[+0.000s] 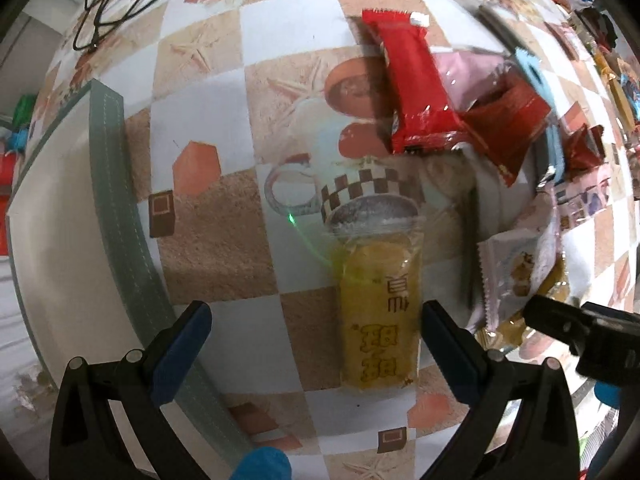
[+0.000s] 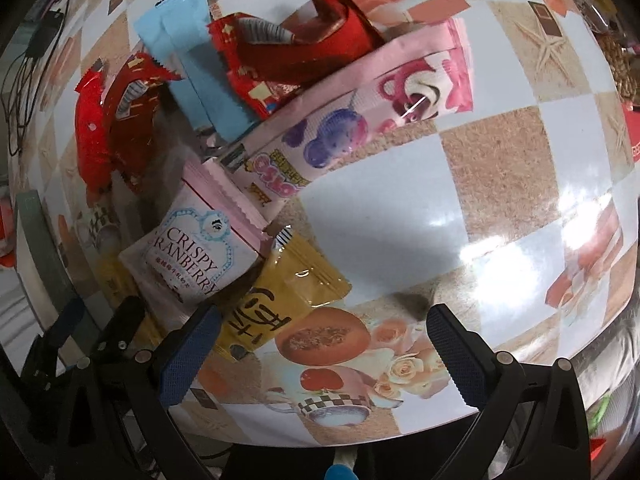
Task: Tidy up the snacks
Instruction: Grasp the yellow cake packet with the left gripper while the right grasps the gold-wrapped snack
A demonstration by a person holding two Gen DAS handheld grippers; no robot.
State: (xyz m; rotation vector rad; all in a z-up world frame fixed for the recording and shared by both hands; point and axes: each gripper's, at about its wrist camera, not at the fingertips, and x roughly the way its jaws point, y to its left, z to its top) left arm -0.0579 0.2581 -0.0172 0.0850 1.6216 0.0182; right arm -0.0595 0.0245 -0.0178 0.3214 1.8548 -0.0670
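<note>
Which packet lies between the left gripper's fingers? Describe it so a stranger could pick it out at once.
Start at the white tray with the grey-green rim on the patterned tablecloth; the snack pile lies across from it. Nearer the tray than that pile, between the open fingers of the left gripper, lies a clear yellow packet. It alone lies apart from the heap, showing yellow cake and printed characters.

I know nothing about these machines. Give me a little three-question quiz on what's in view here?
1. True or false: the left gripper is clamped on the yellow snack pack.
2. Which English words appear on the white packet?
3. The long red bar lies: A) in the tray, B) on the table.

Key: 1 false, both grippers are open; 2 "Crispy Cranberry"; 3 B.
</note>
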